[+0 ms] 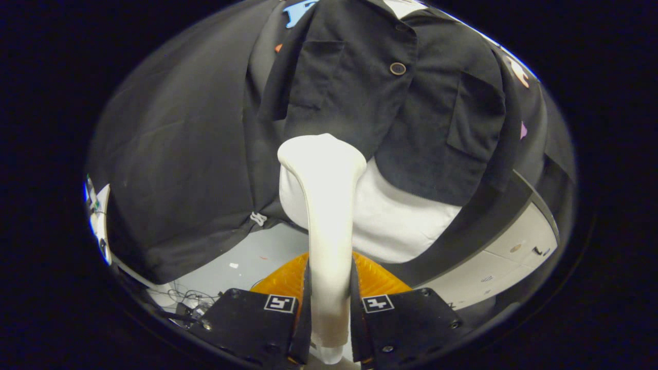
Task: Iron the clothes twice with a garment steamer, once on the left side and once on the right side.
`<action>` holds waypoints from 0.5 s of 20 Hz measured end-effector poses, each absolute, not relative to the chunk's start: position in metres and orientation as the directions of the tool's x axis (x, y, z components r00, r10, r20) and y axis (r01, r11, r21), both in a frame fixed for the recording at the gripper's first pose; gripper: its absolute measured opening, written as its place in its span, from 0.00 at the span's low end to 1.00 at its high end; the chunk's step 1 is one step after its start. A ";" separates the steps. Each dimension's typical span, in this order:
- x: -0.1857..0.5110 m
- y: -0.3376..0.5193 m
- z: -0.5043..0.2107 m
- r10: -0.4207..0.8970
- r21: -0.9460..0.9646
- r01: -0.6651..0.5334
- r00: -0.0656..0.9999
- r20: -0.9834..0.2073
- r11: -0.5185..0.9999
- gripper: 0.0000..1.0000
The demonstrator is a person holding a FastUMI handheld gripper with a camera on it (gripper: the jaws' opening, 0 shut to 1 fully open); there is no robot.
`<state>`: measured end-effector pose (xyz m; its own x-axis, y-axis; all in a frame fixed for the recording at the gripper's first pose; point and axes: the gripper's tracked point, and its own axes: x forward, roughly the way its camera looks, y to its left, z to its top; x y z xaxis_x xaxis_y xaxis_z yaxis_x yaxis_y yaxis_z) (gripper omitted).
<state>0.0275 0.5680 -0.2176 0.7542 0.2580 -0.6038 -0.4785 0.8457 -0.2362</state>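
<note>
Dim booth light falls from above, leaving the dark jacket [360, 97] almost without detail while the pale steamer [324, 205], clamped between the gripper [329, 308] fingers, glows overexposed and soft-edged. Fisheye distortion bends everything toward the rim.

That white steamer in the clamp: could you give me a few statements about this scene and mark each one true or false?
1. Both fingers of the gripper press on the white steamer. True.
2. The dark jacket lies folded on the floor. False: it hangs upright beyond the steamer's head.
3. A round button shows on the jacket's front. True.
4. The jacket has no pockets. False: a patch pocket shows on its front.
5. A white garment shows below the jacket's hem. True.
6. The gripper is open with nothing in it. False: it is shut on the steamer.
</note>
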 end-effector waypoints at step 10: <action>-0.006 0.479 -0.133 0.225 -0.169 -0.357 0.825 -0.518 0.919 0.34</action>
<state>-0.0062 0.4794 -0.1332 0.8253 0.2253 -0.5179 -0.3568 0.9188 -0.1689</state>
